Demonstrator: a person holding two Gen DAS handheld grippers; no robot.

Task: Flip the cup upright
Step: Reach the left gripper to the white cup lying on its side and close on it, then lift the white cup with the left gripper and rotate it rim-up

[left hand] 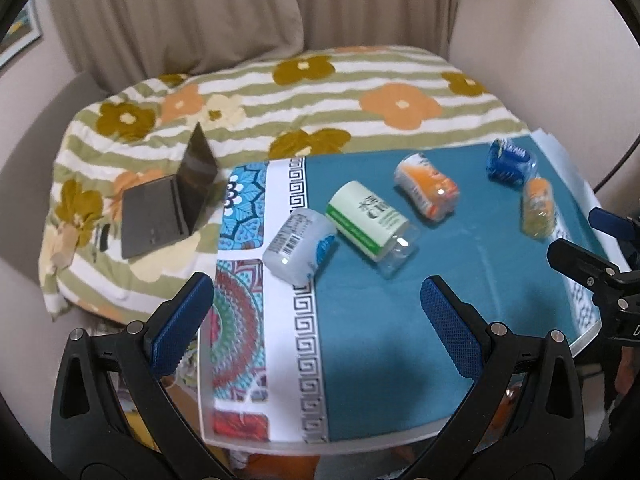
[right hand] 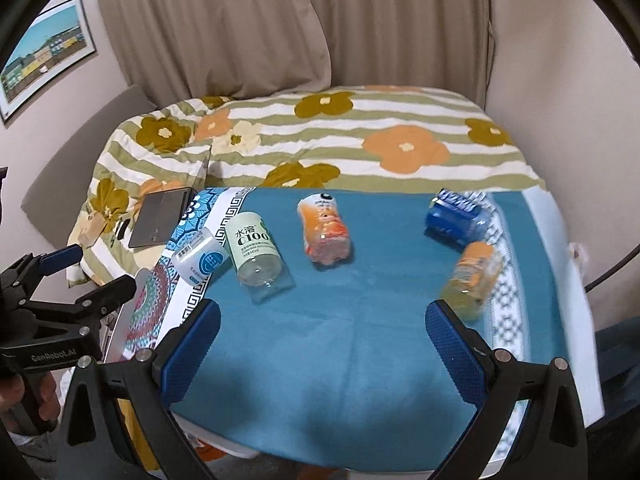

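Several cut-bottle cups lie on their sides on a blue cloth (left hand: 380, 320) (right hand: 340, 340): a white-blue one (left hand: 298, 246) (right hand: 200, 256), a green-label one (left hand: 370, 222) (right hand: 254, 250), an orange one (left hand: 426, 186) (right hand: 324, 230), a dark blue one (left hand: 508, 164) (right hand: 456, 218) and an orange-yellow one (left hand: 538, 208) (right hand: 472, 276). My left gripper (left hand: 316, 328) is open and empty, above the cloth's near left part. My right gripper (right hand: 324, 352) is open and empty above the cloth's near part; its right finger (right hand: 454, 344) is just in front of the orange-yellow cup.
A bed with a flowered striped blanket (left hand: 320, 92) (right hand: 360, 128) lies behind the table. An open laptop (left hand: 168, 200) (right hand: 160, 216) sits on it at left. Curtains (right hand: 280, 20) hang behind. The other gripper shows at each view's edge: the right gripper (left hand: 600, 264) and the left gripper (right hand: 60, 280).
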